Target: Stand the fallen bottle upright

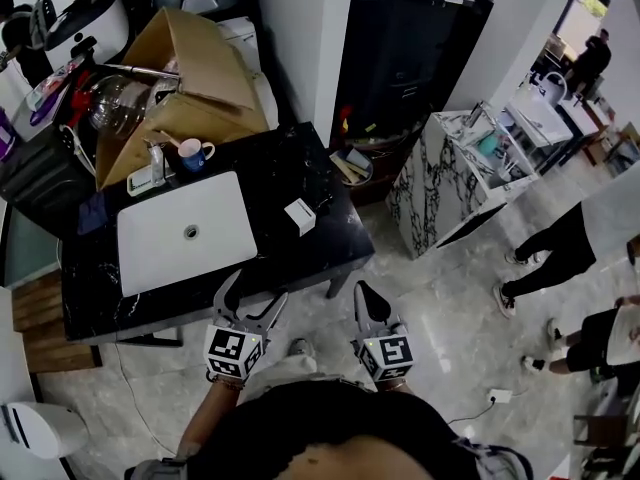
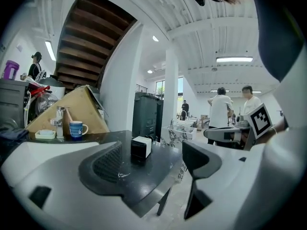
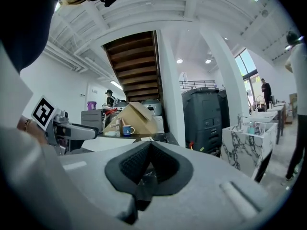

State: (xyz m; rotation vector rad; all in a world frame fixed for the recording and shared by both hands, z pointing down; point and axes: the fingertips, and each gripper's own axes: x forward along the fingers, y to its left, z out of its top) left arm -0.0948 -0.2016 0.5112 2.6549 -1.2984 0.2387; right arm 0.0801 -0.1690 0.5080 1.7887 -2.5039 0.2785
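Note:
I see no fallen bottle in any view. On the black table point(image 1: 310, 163) lie a white slab point(image 1: 185, 230), a small white box point(image 1: 299, 215) point(image 2: 141, 147) and a blue mug point(image 1: 194, 153) point(image 2: 76, 129) point(image 3: 126, 130). Beside the mug a small clear bottle-like thing point(image 1: 156, 163) point(image 2: 59, 121) stands upright on a tray. My left gripper point(image 1: 252, 298) point(image 2: 153, 164) hangs open and empty just off the table's near edge. My right gripper point(image 1: 366, 296) point(image 3: 148, 150) is shut on nothing, held over the floor right of the table.
A tilted cardboard box point(image 1: 190, 68) and kitchen gear crowd the table's far left. A black bin point(image 1: 400, 38) stands behind, with a marble-patterned cabinet point(image 1: 440, 183) to the right. People point(image 1: 545, 253) stand on the tiled floor at the right.

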